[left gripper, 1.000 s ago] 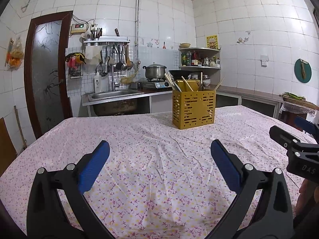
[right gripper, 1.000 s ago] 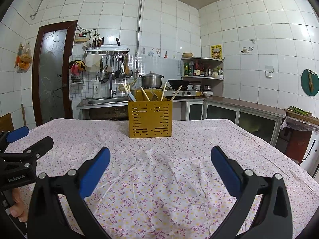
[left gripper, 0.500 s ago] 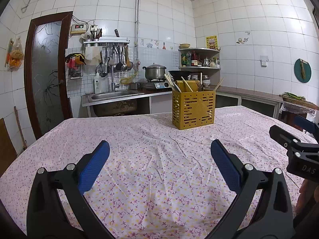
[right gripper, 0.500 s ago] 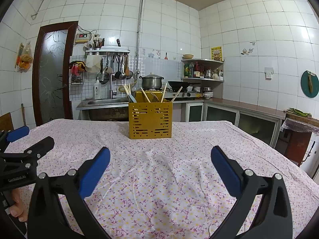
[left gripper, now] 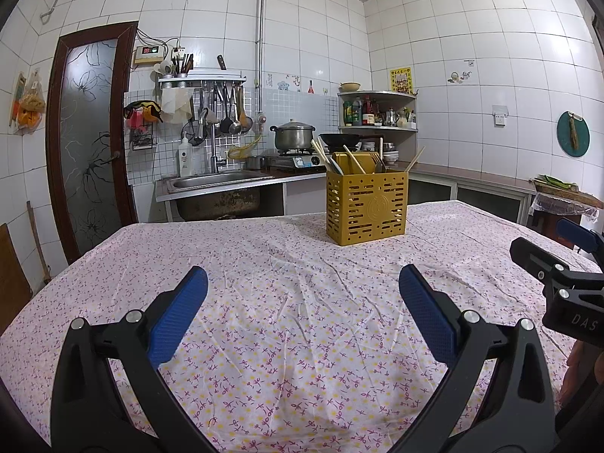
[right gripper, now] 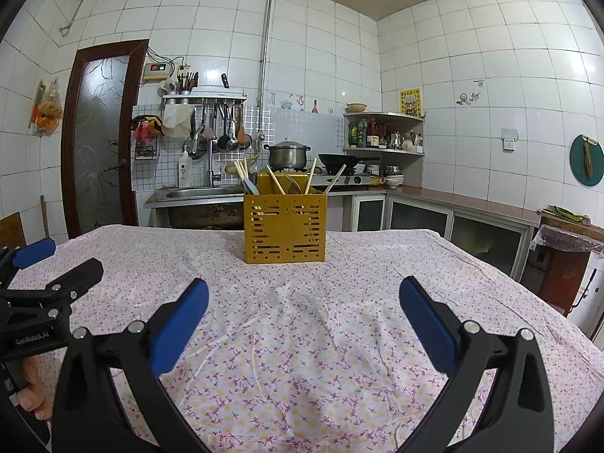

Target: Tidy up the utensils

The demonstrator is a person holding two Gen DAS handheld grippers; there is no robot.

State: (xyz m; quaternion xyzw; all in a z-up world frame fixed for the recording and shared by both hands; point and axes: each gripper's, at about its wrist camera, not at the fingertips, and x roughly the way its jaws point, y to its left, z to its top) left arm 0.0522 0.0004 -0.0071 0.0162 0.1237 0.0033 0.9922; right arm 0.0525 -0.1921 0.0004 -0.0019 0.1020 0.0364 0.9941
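Observation:
A yellow slotted utensil holder (left gripper: 367, 207) stands upright at the far side of the table, also in the right wrist view (right gripper: 284, 228). Wooden chopsticks (left gripper: 321, 153) (right gripper: 310, 175) and other utensils stick out of its top. My left gripper (left gripper: 302, 315) is open and empty, low over the tablecloth, well short of the holder. My right gripper (right gripper: 302, 315) is open and empty too, facing the holder head-on. Each gripper shows at the edge of the other's view: the right one (left gripper: 558, 264), the left one (right gripper: 45, 275).
The table wears a white cloth with small purple and yellow flowers (left gripper: 287, 283). Behind it are a steel sink (left gripper: 215, 181), a pot on a stove (left gripper: 293, 136), hanging ladles (left gripper: 226, 109), a corner shelf (left gripper: 377, 113) and a brown door (left gripper: 90, 132).
Both views have tilted up very slightly; the holder sits a little lower in the frames. Both grippers stay open and empty.

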